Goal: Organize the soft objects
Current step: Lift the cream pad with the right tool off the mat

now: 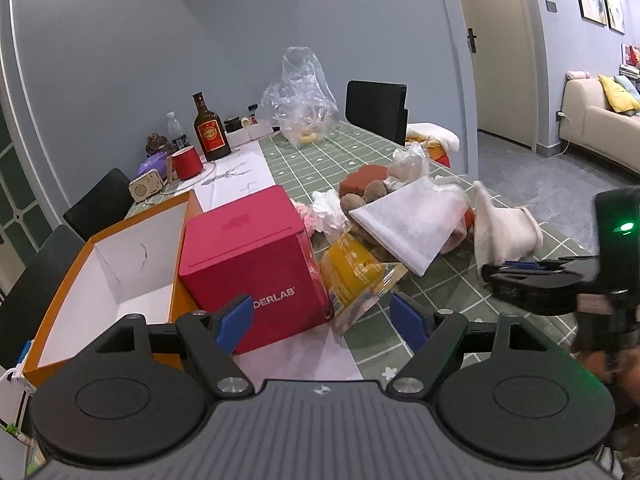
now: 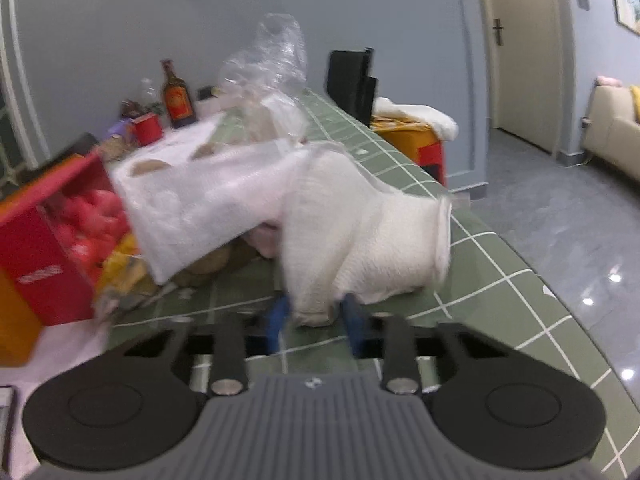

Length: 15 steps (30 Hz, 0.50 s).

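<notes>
Right gripper jaws clamp the white cloth beside the red box; left gripper jaws gape empty.

White cloth looks soft and ribbed, kinda fuzzy. Red box is matte card. Clear bag: crinkly glossy plastic.

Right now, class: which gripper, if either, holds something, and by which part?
The right gripper is shut on the white cloth, pinching its near bottom edge. The left gripper stands open and holds nothing.
</notes>
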Motion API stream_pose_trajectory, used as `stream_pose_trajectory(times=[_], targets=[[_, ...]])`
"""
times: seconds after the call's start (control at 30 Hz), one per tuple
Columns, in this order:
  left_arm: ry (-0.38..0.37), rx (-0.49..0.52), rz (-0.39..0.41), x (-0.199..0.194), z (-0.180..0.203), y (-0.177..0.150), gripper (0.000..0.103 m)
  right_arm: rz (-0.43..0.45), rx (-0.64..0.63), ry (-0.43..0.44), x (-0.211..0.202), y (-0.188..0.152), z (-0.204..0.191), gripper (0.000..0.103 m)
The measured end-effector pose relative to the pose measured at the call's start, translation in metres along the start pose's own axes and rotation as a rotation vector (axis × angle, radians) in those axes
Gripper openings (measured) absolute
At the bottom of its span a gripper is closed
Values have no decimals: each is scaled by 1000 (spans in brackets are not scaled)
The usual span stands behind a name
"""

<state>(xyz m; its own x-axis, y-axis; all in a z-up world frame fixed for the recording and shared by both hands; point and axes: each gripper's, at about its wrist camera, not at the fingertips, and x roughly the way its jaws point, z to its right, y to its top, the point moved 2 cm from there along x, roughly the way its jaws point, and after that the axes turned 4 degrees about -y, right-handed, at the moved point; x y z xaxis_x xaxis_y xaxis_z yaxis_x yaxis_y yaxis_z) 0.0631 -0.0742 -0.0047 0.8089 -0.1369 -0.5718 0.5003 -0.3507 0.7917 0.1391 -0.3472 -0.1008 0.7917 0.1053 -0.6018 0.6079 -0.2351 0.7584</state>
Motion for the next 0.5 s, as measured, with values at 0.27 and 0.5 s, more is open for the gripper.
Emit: stream_pose_trajectory(times=[0.27,0.5], targets=[[4,15,-17,-3,5,-3,91,20,-8,157,-42,-4,-4,0],[14,28,-4,-6,5,-5,91,119,-12,135,-64,-4,0,97]])
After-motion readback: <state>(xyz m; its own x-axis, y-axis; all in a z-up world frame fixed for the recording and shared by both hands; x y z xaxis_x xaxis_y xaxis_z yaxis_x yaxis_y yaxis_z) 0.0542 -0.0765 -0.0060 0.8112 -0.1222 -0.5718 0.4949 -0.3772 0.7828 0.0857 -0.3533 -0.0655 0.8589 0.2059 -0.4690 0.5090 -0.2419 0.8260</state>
